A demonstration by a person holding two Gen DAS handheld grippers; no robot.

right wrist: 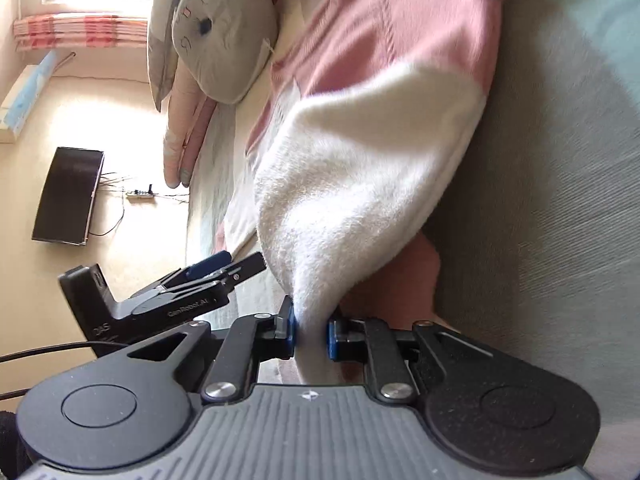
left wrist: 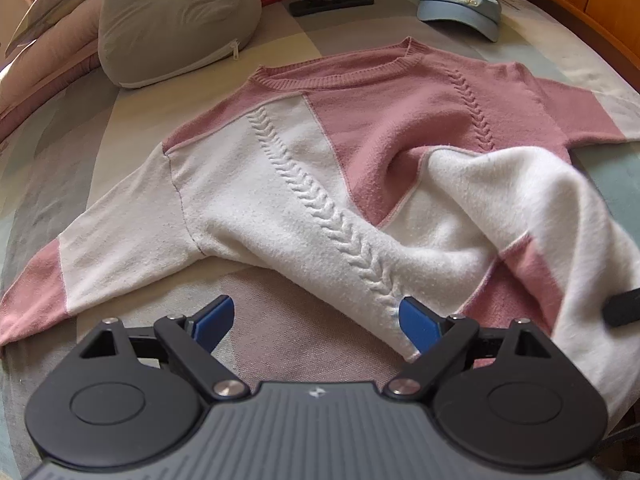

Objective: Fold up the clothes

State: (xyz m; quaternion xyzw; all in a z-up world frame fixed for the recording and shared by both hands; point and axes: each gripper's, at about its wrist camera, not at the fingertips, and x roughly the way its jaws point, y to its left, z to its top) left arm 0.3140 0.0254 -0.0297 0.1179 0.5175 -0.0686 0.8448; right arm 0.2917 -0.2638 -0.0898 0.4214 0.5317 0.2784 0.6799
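A pink and white knit sweater [left wrist: 280, 168] lies front up on the bed, collar at the far side, its left sleeve spread flat toward the near left. My left gripper [left wrist: 316, 322] is open just above the bedcover at the sweater's lower edge; its right blue pad [left wrist: 416, 324] touches the white hem corner, and nothing sits between the pads. My right gripper [right wrist: 311, 332] is shut on the sweater's white fabric [right wrist: 360, 184] and holds that lower right part lifted off the bed. Its black tip [left wrist: 622, 308] shows at the right edge. The left gripper [right wrist: 208, 276] appears beside it.
A grey cat cushion [left wrist: 176, 20] lies at the back left on a pink quilt [left wrist: 52, 52]. A blue cap [left wrist: 460, 4] and a flat black object [left wrist: 332, 2] sit beyond the collar. A wooden bed frame [left wrist: 592, 0] runs along the right. A dark screen [right wrist: 66, 196] stands off the bed.
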